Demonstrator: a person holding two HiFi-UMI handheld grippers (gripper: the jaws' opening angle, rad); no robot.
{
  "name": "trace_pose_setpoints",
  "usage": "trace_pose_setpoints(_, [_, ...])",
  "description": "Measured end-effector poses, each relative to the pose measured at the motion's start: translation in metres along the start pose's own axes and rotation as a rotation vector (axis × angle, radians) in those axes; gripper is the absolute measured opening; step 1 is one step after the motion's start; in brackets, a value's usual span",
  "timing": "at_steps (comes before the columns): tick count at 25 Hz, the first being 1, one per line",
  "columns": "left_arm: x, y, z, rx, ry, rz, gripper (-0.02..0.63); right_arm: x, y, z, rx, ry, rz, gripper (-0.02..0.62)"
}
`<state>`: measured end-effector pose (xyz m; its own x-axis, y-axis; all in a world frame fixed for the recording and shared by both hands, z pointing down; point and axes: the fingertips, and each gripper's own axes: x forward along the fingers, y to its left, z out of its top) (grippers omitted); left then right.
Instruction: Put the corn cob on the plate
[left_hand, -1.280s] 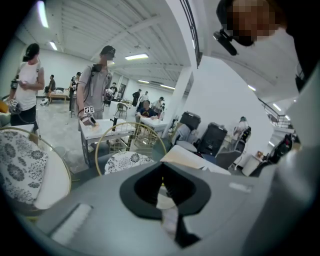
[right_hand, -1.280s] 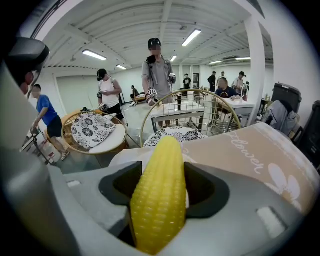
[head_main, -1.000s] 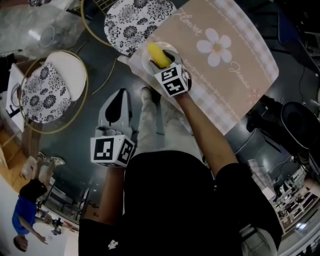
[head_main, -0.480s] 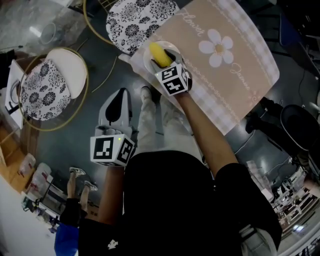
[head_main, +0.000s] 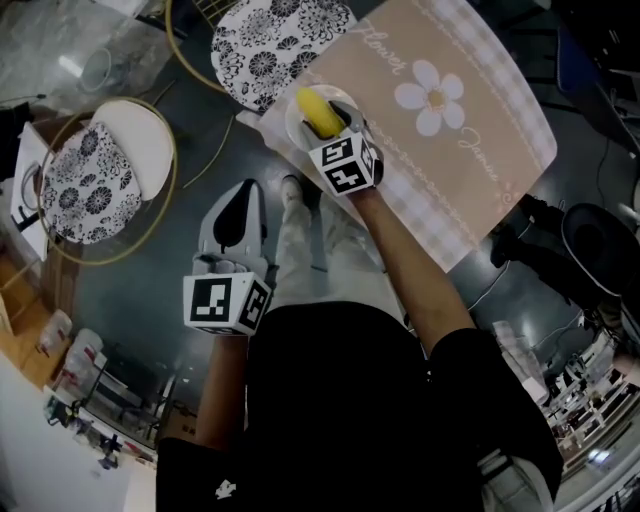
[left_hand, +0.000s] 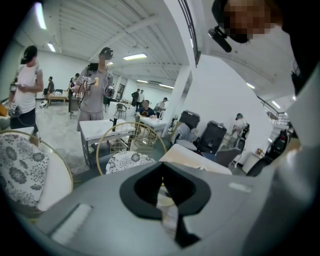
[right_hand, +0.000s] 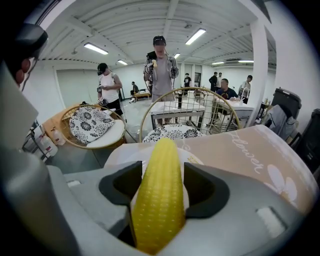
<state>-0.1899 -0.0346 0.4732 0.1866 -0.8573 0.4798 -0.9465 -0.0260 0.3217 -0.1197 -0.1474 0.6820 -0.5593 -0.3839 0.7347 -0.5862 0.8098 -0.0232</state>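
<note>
Yellow corn cob, long and rowed with kernels, the only one in view, sits above the single round white plate, at a corner of one beige placemat printed with a white daisy. No view settles whether the cob touches the plate.

You hold two grey grippers. Two round gold-framed chairs with black-and-white floral cushions stand off the placemat's edge: the far chair just beyond the plate, the side chair well apart to your left. Several people stand or sit in the white hall behind.

From the head view, the marker cube of your right gripper covers the plate's near rim. From the right gripper view, the cob itself hides most of the plate.

Your right gripper's jaws pinch the cob at its thick end, one black pad on each side, its tip pointing away over the plate. Your left gripper hangs low beside your leg, well apart from the plate, its jaws pressed together on nothing.
</note>
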Motion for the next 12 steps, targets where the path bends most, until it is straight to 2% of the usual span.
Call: trace_pose_setpoints(12, [0.001, -0.009, 0.027, 0.031, -0.048, -0.029, 0.009, -0.065, -0.003, 0.056, 0.027, -0.174, 0.005, 0.179])
